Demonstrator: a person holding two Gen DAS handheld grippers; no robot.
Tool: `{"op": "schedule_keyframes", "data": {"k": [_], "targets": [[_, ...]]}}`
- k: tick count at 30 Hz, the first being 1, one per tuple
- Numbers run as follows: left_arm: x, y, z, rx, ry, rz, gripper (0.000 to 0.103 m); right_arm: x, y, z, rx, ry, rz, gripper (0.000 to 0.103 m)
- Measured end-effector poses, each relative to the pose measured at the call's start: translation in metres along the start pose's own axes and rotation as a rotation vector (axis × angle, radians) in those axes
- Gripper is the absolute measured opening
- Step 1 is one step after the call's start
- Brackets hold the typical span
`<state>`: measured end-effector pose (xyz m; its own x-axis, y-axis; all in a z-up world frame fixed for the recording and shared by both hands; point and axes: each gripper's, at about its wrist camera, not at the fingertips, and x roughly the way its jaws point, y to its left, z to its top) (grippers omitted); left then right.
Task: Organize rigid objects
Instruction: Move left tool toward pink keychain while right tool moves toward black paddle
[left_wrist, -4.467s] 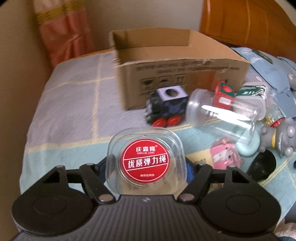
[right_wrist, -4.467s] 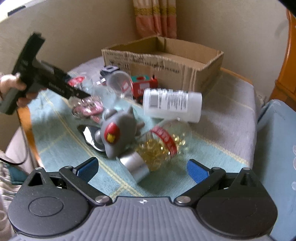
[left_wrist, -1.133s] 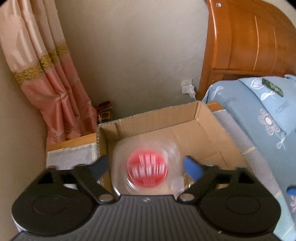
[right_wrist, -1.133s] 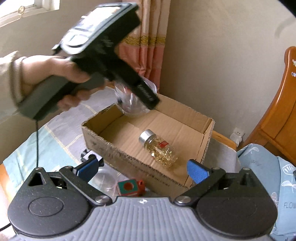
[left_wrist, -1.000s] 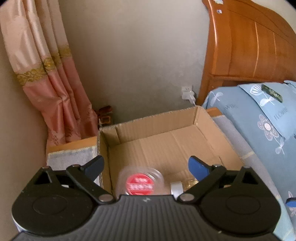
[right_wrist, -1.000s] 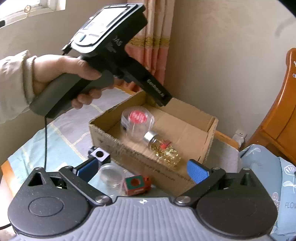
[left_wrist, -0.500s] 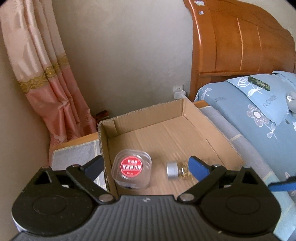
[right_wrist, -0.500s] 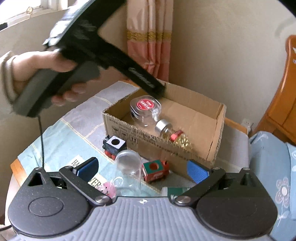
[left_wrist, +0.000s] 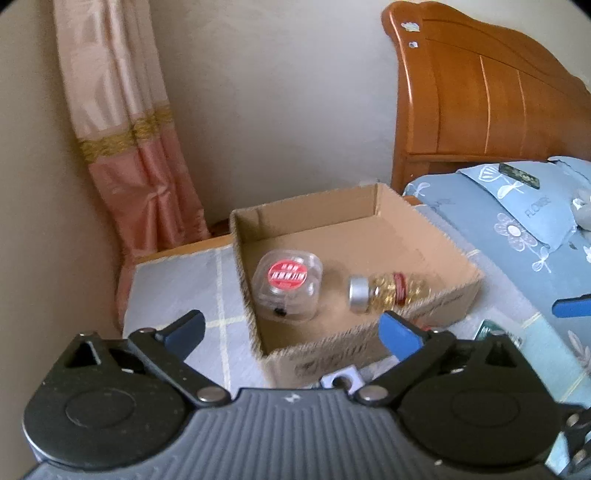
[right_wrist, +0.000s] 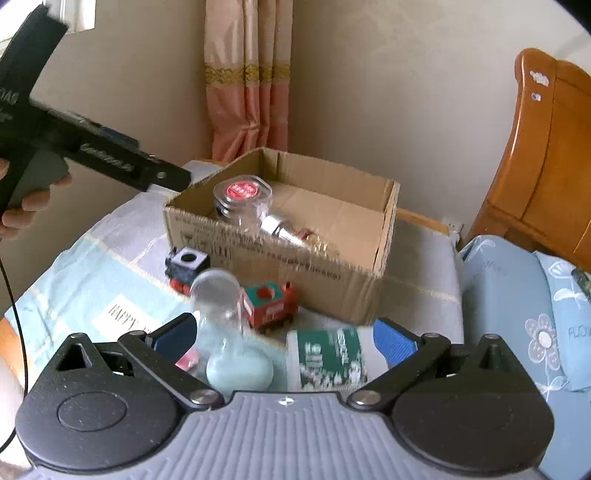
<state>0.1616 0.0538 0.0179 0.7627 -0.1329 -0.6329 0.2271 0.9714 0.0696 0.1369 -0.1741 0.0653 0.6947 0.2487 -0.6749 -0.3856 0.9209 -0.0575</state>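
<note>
Low in the right view, the right gripper (right_wrist: 282, 334) hangs spread and empty over the white bottle (right_wrist: 332, 358) and clear jar (right_wrist: 221, 299). Next, centre on the bottle's body before squeezing. Beyond, the box (right_wrist: 273, 254) at frame centre holds two jars; the left gripper (left_wrist: 291, 330) is likewise released, empty

My left wrist cam sits above the cardboard box (left_wrist: 354, 280), fairly near, looking down into it toward the wall corner and curtain (left_wrist: 129, 147). Right wrist cam hangs farther back over the table clutter, facing that same corner. Both catch the box (right_wrist: 288, 236), curtain and headboard (left_wrist: 480, 103).
</note>
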Motion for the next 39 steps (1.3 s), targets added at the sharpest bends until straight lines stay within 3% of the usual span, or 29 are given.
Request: {"op": "schedule_keyframes", "data": {"k": [8,19,29,39], "targets": [[-0.002,-0.005,-0.054,-0.031,0.057,-0.035,0.102,-0.002,0.004,-0.036,0.013,0.037,0.006,0.103],[-0.001,-0.044,-0.101,0.047,0.107,-0.134,0.102,0.024,-0.003,-0.061,0.117,0.087,0.002,0.103],[0.02,-0.061,-0.112,0.076,0.158,-0.138,0.102,0.024,-0.024,-0.077,0.2,0.106,-0.006,0.103],[0.014,-0.036,-0.124,0.086,0.171,-0.036,0.102,0.014,-0.043,-0.089,0.223,0.105,-0.042,0.103]]}}
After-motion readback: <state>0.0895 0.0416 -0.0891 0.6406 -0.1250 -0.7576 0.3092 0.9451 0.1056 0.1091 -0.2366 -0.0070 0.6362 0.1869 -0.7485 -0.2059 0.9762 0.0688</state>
